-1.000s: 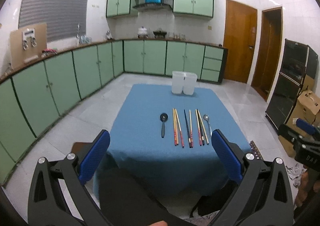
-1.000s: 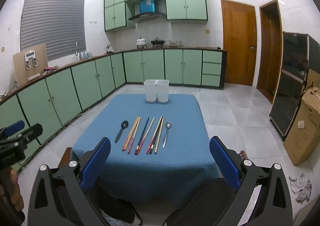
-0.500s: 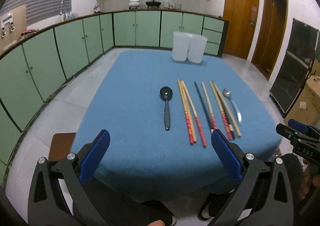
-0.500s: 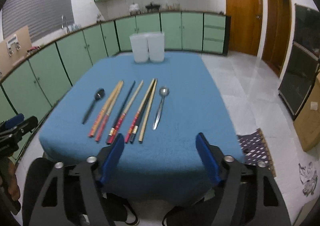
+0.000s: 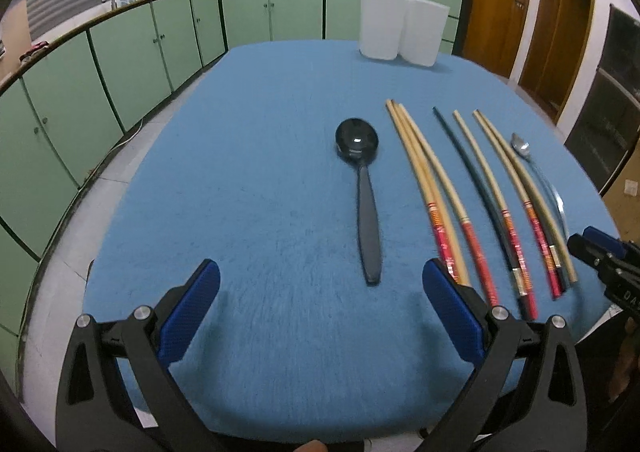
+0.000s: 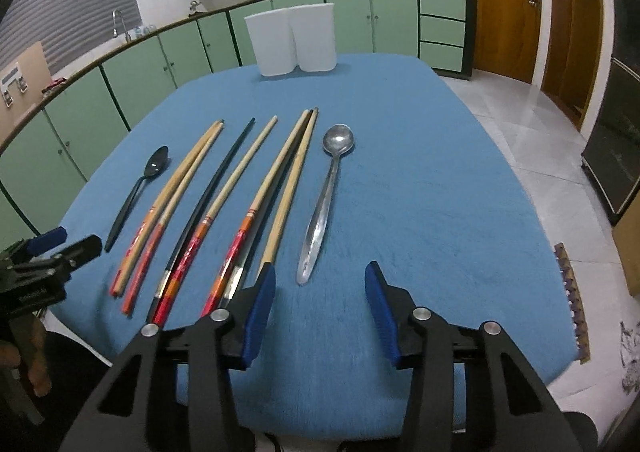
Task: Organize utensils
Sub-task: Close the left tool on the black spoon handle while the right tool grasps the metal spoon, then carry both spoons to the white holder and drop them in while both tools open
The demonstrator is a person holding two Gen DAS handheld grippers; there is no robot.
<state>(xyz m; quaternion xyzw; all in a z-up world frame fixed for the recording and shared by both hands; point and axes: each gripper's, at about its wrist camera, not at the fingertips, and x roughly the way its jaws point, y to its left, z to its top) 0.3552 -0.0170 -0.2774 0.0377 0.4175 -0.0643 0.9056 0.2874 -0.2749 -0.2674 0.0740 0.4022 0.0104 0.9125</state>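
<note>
A glossy black plastic spoon (image 5: pixel 362 188), slim wooden chopsticks (image 6: pixel 224 204) and a steel spoon (image 6: pixel 326 196) lie near the near edge of the fuzzy blue tablecloth (image 5: pixel 248 156). The left gripper (image 5: pixel 320 296) stands wide apart and empty; the right gripper's (image 6: pixel 320 288) jaws are closing on nothing.

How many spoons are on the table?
2. The black spoon lies left of the chopsticks; the metal spoon lies right of them. None seems hidden.

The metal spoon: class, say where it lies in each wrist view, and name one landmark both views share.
Left wrist: metal spoon far right, outermost in the utensil row, right of the chopsticks.
Right wrist: metal spoon centre, just beyond the right gripper, whose jaws are closing with nothing between them.
Shared landmark: two white containers at the table's far end.
</note>
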